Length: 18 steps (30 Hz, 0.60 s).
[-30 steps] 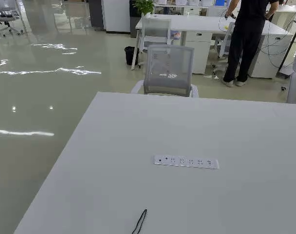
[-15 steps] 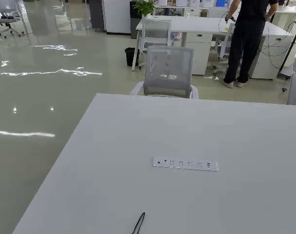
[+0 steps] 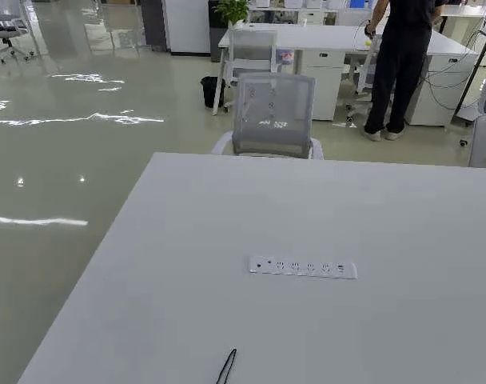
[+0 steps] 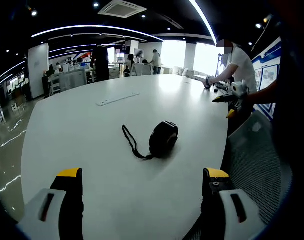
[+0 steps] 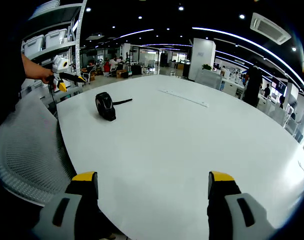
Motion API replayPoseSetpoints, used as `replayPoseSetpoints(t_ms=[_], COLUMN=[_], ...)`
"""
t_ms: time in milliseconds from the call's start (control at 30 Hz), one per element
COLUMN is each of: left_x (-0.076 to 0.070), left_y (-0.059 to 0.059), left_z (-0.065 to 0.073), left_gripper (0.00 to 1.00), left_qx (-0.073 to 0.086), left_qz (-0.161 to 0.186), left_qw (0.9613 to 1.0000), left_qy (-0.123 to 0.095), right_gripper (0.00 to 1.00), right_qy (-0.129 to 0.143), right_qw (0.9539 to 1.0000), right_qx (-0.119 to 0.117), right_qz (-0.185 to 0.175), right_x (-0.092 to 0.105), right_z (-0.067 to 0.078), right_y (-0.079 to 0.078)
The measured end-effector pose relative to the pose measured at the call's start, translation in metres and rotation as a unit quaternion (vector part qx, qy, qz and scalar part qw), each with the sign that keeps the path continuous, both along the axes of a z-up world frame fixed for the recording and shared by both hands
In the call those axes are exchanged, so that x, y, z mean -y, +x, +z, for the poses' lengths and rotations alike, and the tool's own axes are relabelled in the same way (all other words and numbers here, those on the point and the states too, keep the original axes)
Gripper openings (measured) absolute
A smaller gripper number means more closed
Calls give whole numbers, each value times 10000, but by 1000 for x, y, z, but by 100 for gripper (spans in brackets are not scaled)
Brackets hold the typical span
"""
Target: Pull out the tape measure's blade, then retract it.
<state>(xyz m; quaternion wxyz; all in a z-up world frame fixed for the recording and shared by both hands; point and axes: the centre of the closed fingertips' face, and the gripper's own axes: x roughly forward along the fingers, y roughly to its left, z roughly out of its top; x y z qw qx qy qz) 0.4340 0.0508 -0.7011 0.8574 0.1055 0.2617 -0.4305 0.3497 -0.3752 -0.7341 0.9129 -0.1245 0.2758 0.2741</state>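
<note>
1. Tape measure [image 4: 163,138] lay on the white tabletop [image 4: 92,130] just below the middle of the left gripper view. It was a black case with its blade drawn in, as far as could be judged, and its black wrist strap [image 4: 132,142] trailed off to the left.
2. In the right gripper view the tape measure [image 5: 105,106] sat in the upper left of the frame, near the tabletop's edge and well apart from the right tongs [image 5: 153,176], which stood wide open and empty.
3. At the bottom of their own view the left tongs [image 4: 143,173] were equally wide and held nothing, with the case ahead of them between the lines of the two jaws.
4. The head view caught the end of the strap [image 3: 227,366] at the bottom edge and a power strip [image 3: 303,267] near the centre, well apart from it.
5. The step in hand, by my reading, was the approach, with no grip made yet. To do it well, one pair of tongs should close across the case's flat sides, clear of the strap, to pin it steady. The other pair should go to the hook at the blade's mouth — which way that mouth faced could not be told.
6. The pull should run straight out along the tabletop, and the return should be eased back — not let snap.
</note>
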Motion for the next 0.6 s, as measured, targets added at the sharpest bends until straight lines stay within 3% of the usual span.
replayPoseSetpoints(t_ms=[400, 600], left_x=[24, 34], left_y=[20, 24], left_z=[-2, -3], left_gripper=[99, 99], left_qx=[131, 144], left_qz=[-576, -854], left_qw=[9979, 9956], left_qy=[258, 362], right_gripper=[91, 90], right_qy=[10, -4], right_qw=[9991, 9981], right_qx=[55, 56], right_qz=[410, 615], right_x=[-33, -45], right_z=[2, 2], right_y=[25, 36])
